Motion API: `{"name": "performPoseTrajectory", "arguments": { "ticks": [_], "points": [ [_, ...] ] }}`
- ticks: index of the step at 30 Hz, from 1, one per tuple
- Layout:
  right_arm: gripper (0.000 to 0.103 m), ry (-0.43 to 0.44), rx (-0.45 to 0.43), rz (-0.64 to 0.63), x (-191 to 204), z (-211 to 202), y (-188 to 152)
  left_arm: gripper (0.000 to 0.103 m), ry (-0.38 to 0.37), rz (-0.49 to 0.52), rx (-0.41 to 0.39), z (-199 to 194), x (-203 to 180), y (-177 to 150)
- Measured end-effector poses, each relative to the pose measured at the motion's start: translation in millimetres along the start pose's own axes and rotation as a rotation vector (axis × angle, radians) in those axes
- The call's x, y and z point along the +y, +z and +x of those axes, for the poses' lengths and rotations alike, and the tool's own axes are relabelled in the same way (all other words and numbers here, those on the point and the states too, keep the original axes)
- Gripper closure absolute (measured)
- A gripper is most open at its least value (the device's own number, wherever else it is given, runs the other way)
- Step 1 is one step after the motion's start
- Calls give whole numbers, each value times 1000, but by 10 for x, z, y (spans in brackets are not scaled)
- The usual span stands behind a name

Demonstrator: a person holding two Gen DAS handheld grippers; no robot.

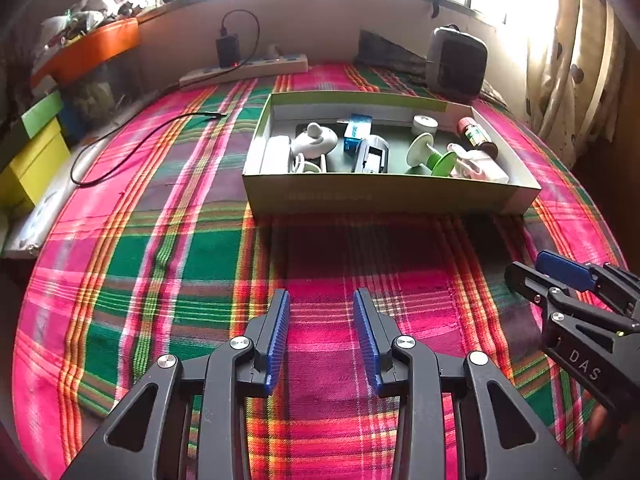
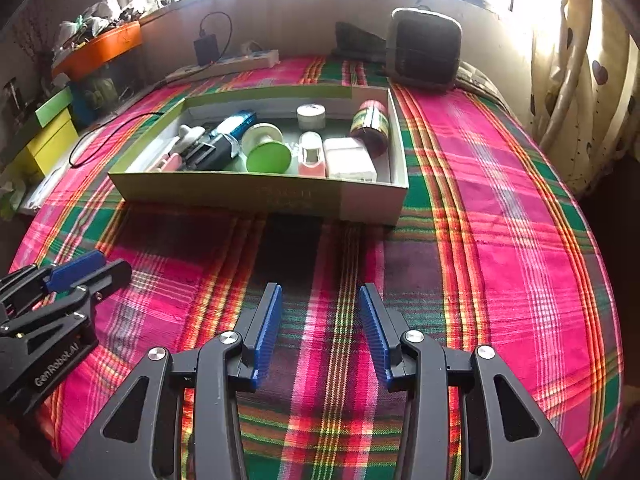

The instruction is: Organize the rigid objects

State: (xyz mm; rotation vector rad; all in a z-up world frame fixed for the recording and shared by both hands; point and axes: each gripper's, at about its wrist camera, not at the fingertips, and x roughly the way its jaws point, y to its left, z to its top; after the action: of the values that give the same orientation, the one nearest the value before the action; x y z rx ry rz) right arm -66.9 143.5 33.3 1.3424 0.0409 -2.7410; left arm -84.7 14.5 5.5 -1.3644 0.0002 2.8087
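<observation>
box (image 1: pixel 384 196): 1 | green spool (image 2: pixel 267 148): 1 | tongs: 2 | power strip (image 1: pixel 244 70): 1

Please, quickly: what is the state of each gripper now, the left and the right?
Left gripper: open, nothing between its pads, above the plaid cloth.
Right gripper: open, also holding nothing, above the same cloth.

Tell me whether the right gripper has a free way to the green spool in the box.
Probably yes. The right gripper is open and empty over bare cloth, and the box is open-topped. The green spool lies uncovered, though close neighbours crowd its sides.
</observation>
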Motion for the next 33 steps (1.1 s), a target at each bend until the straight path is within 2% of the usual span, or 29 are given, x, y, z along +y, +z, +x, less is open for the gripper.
{"name": "performPoseTrajectory", "arguments": {
  "ticks": [6, 8, 10, 18, 26, 29, 33],
  "points": [
    [58, -19, -11, -11, 14, 14, 0, 65, 10, 12, -12, 30, -36, 13],
    [45, -38, -7, 1, -4, 23, -1, 63, 22, 20, -19, 33, -66, 6],
    [41, -38, -3, 22, -46, 33, 5, 62, 23, 20, -18, 35, -73, 10],
    [40, -42, -2, 21, -53, 33, 5, 57, 16, 25, -17, 38, -87, 8],
    [39, -40, -2, 23, -55, 35, 11, 56, 12, 22, -17, 37, -88, 11],
    [39, -38, -2, 22, -52, 34, 9, 50, 0, 28, -15, 39, -102, 9],
    [38, -38, -2, 23, -50, 33, 10, 50, 4, 33, -14, 40, -122, 7]
  ]
}}
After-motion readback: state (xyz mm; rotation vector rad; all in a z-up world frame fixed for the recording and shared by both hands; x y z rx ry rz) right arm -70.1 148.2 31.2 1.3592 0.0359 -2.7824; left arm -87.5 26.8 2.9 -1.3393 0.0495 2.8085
